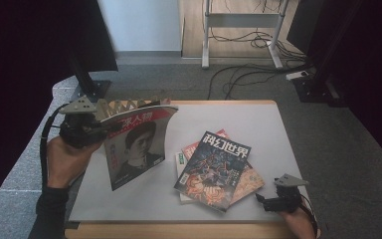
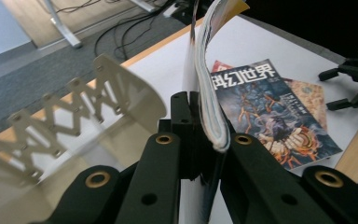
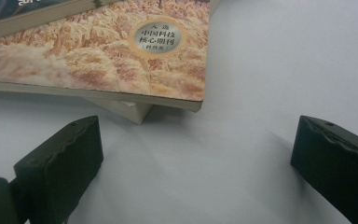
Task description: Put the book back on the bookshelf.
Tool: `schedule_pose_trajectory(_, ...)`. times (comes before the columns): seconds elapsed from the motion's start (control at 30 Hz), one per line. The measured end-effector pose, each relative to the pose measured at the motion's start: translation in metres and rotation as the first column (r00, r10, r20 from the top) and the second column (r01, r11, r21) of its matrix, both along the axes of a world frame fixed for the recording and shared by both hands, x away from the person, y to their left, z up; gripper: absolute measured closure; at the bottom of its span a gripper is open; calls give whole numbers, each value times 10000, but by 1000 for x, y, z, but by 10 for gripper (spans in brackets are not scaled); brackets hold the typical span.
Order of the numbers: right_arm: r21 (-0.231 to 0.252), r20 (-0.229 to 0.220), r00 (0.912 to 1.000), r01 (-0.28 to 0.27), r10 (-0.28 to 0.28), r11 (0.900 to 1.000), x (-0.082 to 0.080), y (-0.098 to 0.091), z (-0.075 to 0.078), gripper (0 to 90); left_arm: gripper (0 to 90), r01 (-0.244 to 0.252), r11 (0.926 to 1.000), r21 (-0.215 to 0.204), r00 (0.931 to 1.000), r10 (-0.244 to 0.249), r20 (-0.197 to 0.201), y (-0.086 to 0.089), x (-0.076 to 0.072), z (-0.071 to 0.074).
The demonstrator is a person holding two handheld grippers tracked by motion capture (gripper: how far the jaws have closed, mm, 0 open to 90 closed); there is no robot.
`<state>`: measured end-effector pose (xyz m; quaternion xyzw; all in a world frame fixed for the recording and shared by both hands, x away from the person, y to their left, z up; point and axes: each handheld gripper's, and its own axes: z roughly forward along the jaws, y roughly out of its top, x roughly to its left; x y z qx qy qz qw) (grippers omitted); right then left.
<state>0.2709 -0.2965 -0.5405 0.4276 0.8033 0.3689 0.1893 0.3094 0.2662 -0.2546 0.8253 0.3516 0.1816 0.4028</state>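
Your white surface (image 1: 278, 129) carries everything, and the stack of magazines (image 1: 219, 167) lies flat on it toward four o'clock of centre. At about nine o'clock your left tool (image 1: 104, 124) is clamped on the spine edge of the portrait magazine (image 1: 134, 147), which stands upright and bowed, its lower corner down on the surface. At five o'clock your right tool (image 1: 268, 199) rests low with its jaws spread wide, gripping nothing, just beside the stack's near corner.
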Motion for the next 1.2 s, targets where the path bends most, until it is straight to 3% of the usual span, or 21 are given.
schedule_pose_trajectory(0.27,11,15,10000,25,-25,10000,0,0,0,14,869,-621,9981,4,9980,621,-64,22,-5,0)
schedule_pose_trajectory(0.57,7,18,10000,18,-18,10000,0,0,0,14,869,-1362,9903,-264,9905,1357,-208,49,-9,-1)
schedule_pose_trajectory(0.73,9,8,10000,23,-23,10000,0,0,0,14,869,-1756,9841,-268,9843,1750,-236,63,-10,-1)
schedule_pose_trajectory(0.87,3,8,10000,13,-13,10000,0,0,0,14,869,-2186,9753,-313,9755,2176,-313,78,-11,-4)
schedule_pose_trajectory(1.03,3,7,10000,12,-12,10000,0,0,0,14,869,-2424,9696,-337,9700,2415,-287,86,-10,-8)
schedule_pose_trajectory(1.13,2,5,10000,15,-15,10000,0,0,0,14,869,-2738,9611,-358,9615,2725,-356,95,-8,-13)
schedule_pose_trajectory(1.2,-1,8,10000,14,-14,10000,0,0,0,14,869,-2801,9593,-365,9596,2788,-368,97,-7,-14)
